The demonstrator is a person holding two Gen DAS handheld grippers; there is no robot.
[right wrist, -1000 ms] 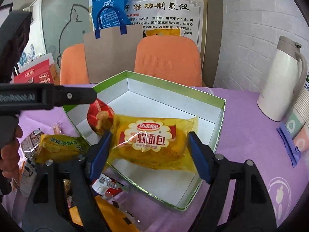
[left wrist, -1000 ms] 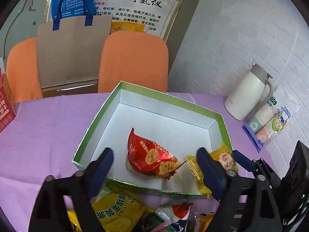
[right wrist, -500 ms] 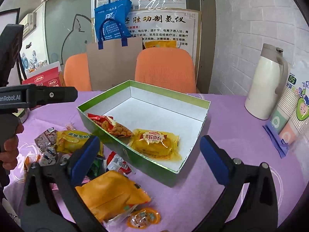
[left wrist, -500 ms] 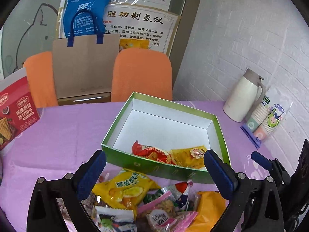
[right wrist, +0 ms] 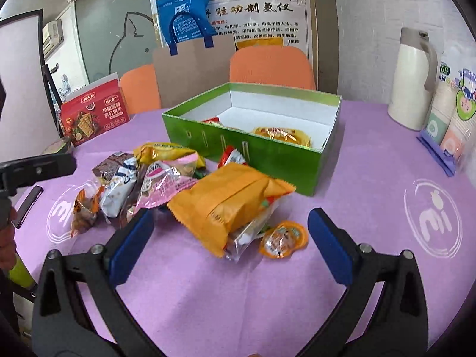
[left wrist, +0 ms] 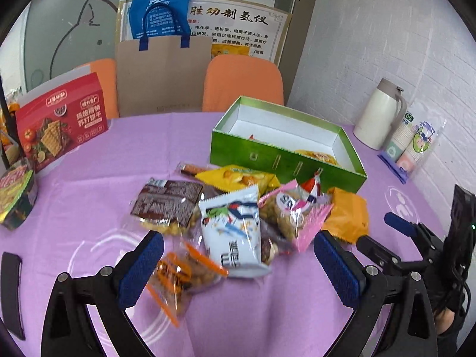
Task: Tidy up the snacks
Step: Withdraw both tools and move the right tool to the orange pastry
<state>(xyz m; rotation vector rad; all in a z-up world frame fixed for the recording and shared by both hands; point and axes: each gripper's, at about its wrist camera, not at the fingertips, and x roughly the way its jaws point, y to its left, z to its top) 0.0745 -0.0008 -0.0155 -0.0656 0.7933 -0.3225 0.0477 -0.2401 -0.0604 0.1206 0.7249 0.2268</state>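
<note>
Both tools gape wide and empty. The left tool (left wrist: 238,255) hangs over a white foil snack packet (left wrist: 235,232), long axis running away from it. The right tool (right wrist: 229,238) faces an orange crinkled snack packet (right wrist: 226,205) lying slantwise on the purple-clothed surface (right wrist: 372,208), just before the green open cardboard box (right wrist: 267,151).

Both wrist views look forward, low and near — sharing the green box (left wrist: 285,160).

You've got a lilac tablecloth (right wrist: 357,196) with white swirl logos; green box (right wrist: 253,151), white inside, holding a yellow bread packet (right wrist: 282,135). Your pile: orange pack (right wrist: 226,205), pink pack (right wrist: 166,181), white-and-blue pack (left wrist: 235,232), brown pack (left wrist: 169,202). Red cracker box (left wrist: 59,122), cream flask (right wrist: 413,80), orange chairs (right wrist: 272,65). Blue pads (right wrist: 131,247) on black grippers.
</note>
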